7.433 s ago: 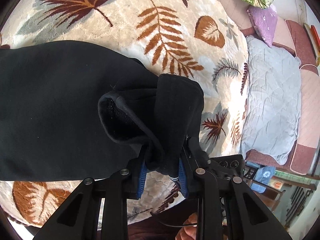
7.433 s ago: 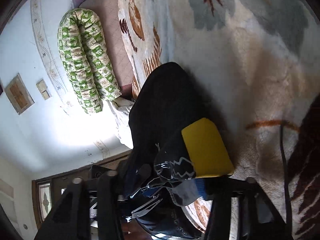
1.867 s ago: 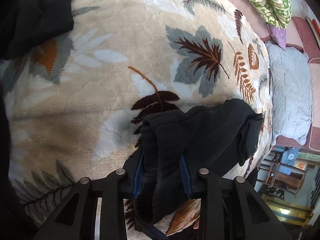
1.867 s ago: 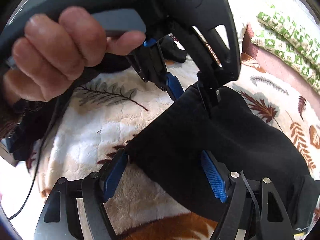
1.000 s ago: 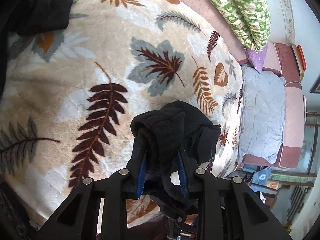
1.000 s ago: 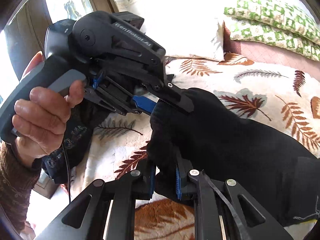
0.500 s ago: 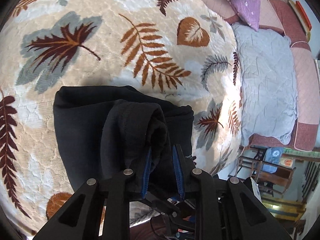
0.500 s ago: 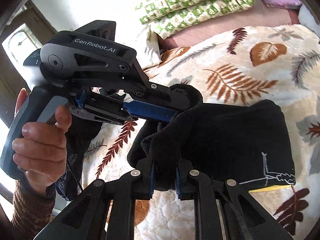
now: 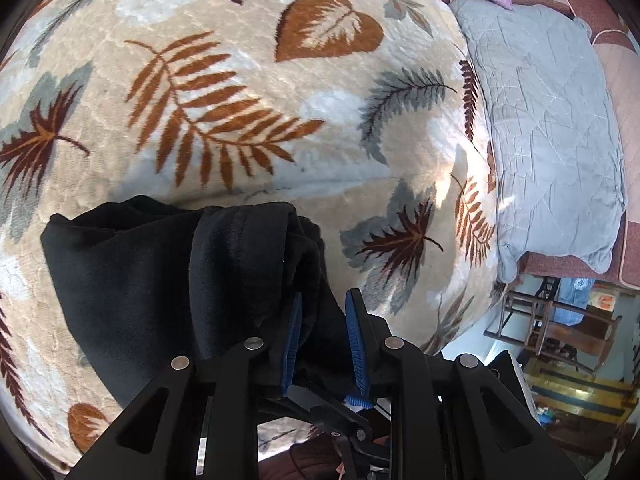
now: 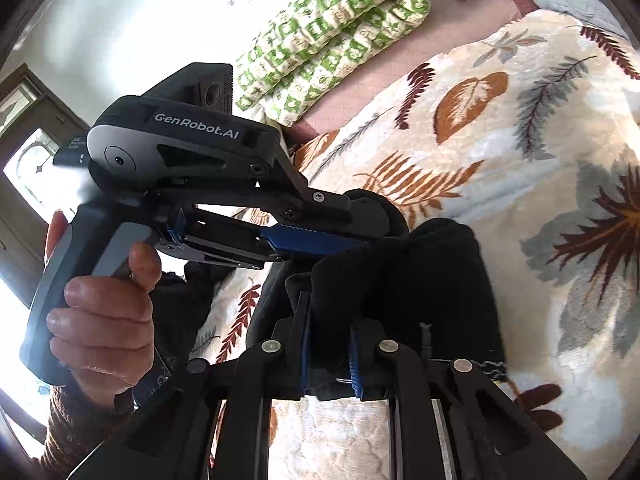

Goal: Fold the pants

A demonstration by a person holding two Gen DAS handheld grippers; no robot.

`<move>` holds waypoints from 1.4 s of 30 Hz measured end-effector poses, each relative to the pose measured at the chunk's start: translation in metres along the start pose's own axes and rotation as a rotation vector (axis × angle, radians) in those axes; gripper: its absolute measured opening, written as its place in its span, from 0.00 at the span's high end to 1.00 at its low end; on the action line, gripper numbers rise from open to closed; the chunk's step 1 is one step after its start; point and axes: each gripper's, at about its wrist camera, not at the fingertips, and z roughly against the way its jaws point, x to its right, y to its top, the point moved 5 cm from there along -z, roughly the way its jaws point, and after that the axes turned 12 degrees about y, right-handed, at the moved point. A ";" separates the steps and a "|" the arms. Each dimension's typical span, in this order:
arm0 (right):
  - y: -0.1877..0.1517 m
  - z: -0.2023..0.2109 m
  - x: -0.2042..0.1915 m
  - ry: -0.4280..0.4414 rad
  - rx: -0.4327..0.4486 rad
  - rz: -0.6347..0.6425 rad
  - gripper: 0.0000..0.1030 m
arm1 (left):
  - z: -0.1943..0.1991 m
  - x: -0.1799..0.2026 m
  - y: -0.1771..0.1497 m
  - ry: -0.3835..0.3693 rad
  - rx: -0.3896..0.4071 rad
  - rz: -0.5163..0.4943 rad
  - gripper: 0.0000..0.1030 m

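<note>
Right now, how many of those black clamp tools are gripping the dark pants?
2. The left gripper pinches a bunched fold of the black pants; the right gripper pinches another fold, just beside it. None seems hidden.

Black pants (image 9: 132, 280) lie on leaf-patterned blanket (image 9: 248, 60).

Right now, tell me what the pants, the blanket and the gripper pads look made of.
Pants: black, matte, soft knit, probably fleece; the folded edge looks napped and thick.
Blanket: plush pile, likely synthetic fleece; leaf print, embossed quilt-like lines, slight sheen.
Pads: blue, finely ribbed, apparently rubber or soft plastic, set on black matte plastic fingers. Both grippers clamp the pants.
</note>
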 end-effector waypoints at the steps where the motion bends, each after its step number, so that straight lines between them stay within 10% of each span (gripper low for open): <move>1: 0.000 0.005 0.008 -0.009 0.012 -0.014 0.86 | -0.009 0.007 0.001 0.008 -0.008 -0.007 0.79; 9: -0.010 0.019 0.067 -0.025 -0.006 -0.180 0.82 | -0.051 0.024 0.012 0.037 -0.053 0.029 0.79; 11: -0.007 0.024 0.063 -0.005 -0.021 -0.164 0.68 | -0.031 0.022 0.008 -0.009 -0.021 0.033 0.77; 19: 0.014 0.076 0.044 0.029 0.051 -0.112 0.49 | 0.085 -0.029 -0.041 -0.126 0.301 0.045 0.22; 24: 0.031 0.044 0.018 0.037 -0.056 -0.014 0.41 | 0.056 -0.084 -0.087 -0.056 0.335 0.152 0.22; 30: 0.054 0.007 0.026 0.047 -0.137 -0.092 0.41 | 0.012 -0.061 -0.142 0.080 0.379 0.124 0.25; 42: 0.067 -0.027 0.051 -0.061 -0.265 -0.090 0.41 | -0.038 -0.052 -0.099 -0.076 0.336 0.423 0.30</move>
